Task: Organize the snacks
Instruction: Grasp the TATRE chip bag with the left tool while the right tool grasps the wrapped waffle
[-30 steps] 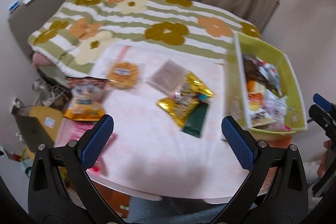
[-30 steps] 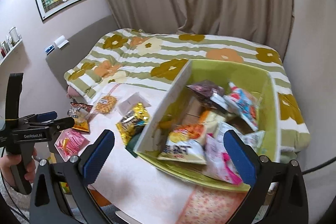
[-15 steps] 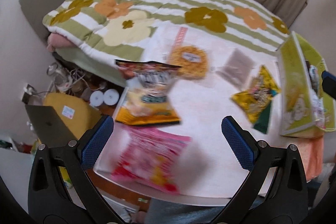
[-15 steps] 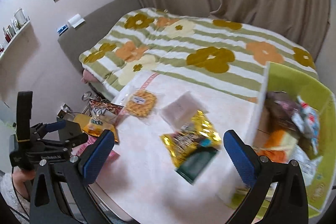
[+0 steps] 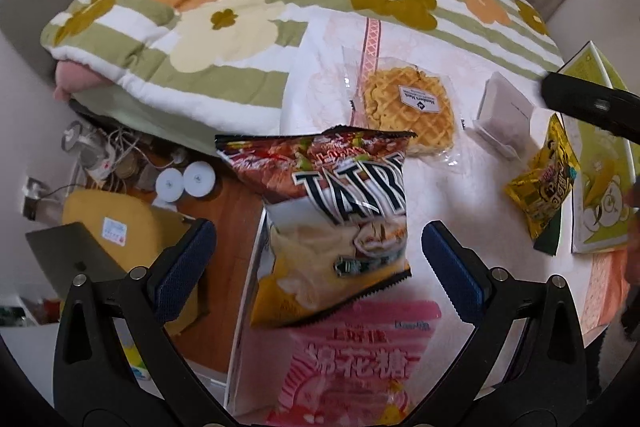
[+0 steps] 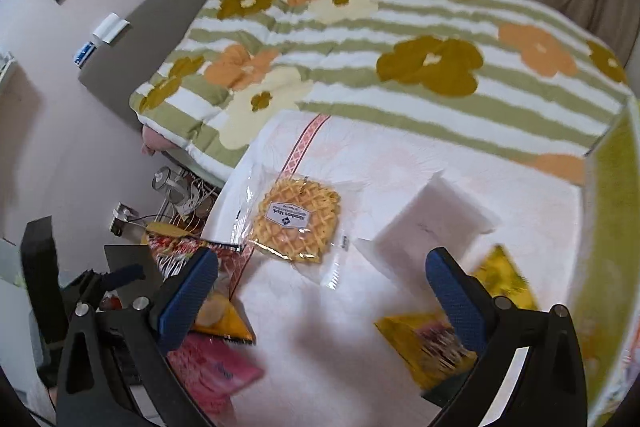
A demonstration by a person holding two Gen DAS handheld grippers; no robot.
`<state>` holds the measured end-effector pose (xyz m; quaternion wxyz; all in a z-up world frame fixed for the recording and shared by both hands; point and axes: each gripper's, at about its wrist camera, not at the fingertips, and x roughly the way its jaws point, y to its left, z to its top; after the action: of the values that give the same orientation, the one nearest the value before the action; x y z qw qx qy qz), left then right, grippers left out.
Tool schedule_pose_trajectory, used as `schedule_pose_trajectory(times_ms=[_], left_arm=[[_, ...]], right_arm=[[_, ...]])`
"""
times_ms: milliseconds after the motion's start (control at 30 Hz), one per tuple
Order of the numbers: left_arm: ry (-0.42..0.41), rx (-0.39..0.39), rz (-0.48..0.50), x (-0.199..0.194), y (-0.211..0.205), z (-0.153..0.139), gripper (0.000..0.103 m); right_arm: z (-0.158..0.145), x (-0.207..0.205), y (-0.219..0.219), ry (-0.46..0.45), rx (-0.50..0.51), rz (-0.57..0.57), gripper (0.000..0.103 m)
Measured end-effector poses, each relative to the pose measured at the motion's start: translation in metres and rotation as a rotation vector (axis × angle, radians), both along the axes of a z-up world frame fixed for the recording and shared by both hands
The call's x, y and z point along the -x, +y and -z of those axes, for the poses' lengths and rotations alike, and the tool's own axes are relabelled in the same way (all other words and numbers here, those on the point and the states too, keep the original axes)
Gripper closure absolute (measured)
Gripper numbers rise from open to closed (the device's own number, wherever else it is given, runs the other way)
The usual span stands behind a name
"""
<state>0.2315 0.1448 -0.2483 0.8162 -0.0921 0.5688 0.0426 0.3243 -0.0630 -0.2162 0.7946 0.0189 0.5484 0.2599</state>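
My left gripper is open, its blue pads on either side of a brown and yellow chip bag that lies at the table's left edge, partly over a pink marshmallow bag. My right gripper is open and empty above the white table, near a wrapped waffle, a white packet and a yellow snack bag. The waffle, white packet and yellow bag also show in the left wrist view. The green snack box stands at the right.
A bed with a flowered green striped quilt lies behind the table. Left of the table the floor holds a laptop, a yellow cushion and cables. A dark green packet lies under the yellow bag.
Both grippers have swung left and down toward the table. The left one has closed in on the chip bag; the right one has turned away from the green box to the waffle.
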Motion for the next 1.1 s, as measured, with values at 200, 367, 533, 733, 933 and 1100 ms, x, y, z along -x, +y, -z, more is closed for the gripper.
schedule_pose_trajectory(times_ms=[200,367,533,733,933,1100], left_arm=[[0.023,-0.005,-0.027,-0.010,0.005,0.012,0.002],[0.040,0.002,-0.034,-0.013,0.004,0.020,0.003],[0.041,0.021,-0.039,-0.016,0.001,0.023,0.018],[0.051,-0.001,-0.043,-0.018,-0.003,0.025,0.029],[0.048,-0.002,-0.060,-0.015,0.000,0.023,0.035],[0.054,-0.009,-0.077,-0.012,0.001,0.018,0.040]], right_arm=[[0.033,-0.022,0.036,0.058,0.015,-0.038,0.000],[0.054,-0.036,0.052,0.115,0.019,-0.010,0.000],[0.067,-0.044,0.058,0.154,0.032,0.013,0.000],[0.076,-0.049,0.061,0.176,0.044,0.017,0.000],[0.081,-0.047,0.066,0.170,0.068,0.013,0.000],[0.082,-0.048,0.070,0.160,0.081,0.005,0.000]])
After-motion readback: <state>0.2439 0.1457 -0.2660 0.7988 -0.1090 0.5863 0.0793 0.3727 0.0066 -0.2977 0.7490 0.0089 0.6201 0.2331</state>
